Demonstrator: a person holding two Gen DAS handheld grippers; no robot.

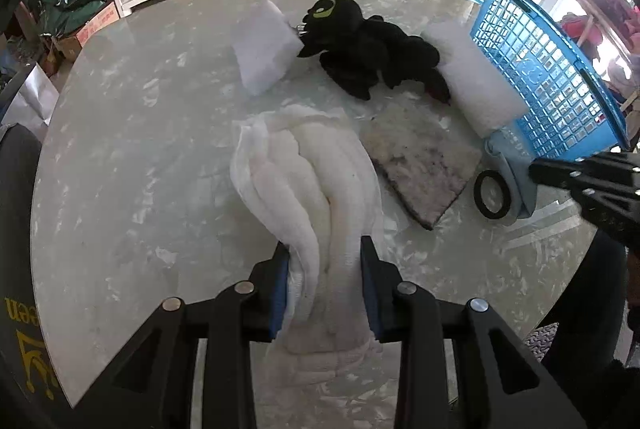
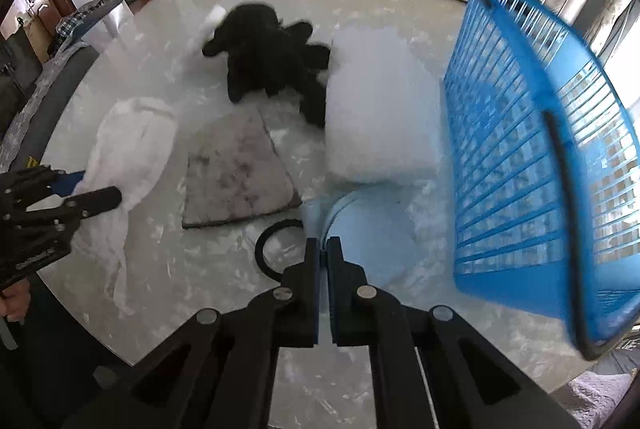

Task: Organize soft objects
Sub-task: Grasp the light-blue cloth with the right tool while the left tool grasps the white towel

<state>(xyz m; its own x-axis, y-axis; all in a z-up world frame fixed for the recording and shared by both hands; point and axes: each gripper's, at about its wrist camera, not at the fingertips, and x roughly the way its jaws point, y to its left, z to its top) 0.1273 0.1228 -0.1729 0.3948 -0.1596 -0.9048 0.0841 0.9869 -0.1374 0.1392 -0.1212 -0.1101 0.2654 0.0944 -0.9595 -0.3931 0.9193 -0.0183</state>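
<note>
Between the left gripper's (image 1: 325,285) blue pads sits a bunched white towel (image 1: 308,181): the jaws are clamped on its near end, and the rest trails forward, apparently draped onto the marble table (image 1: 132,165) near its front edge. Right gripper (image 2: 324,249) has its pads pressed nearly together on a thin fold of light blue fabric (image 2: 360,229), pinching it right beside the blue basket (image 2: 516,157) at the table's right edge. Basket looks tilted, near end lifted; can't tell whether the fabric is dragging it or it's just leaning. Black ring (image 2: 272,249) lies on the table just left of the right gripper, touching or nearly touching the fabric. Farther out: grey mat (image 1: 420,165) flat mid-table, just beside the towel; big white foam block (image 2: 376,109) against the basket wall; black plush toy (image 1: 368,45) toward the far edge, touching that block; smaller white foam block (image 1: 266,45) at the plush's head. My read: two pickups in hand at once, nothing visibly in the basket yet, so task is early. Next move: right lifts the fabric over the basket rim and releases; left then carries the towel across the mat to the right edge. Towel is long and floppy, so it needs height to clear the rim. Right-wrist view is motion-blurred, so basket pose is uncertain.
</note>
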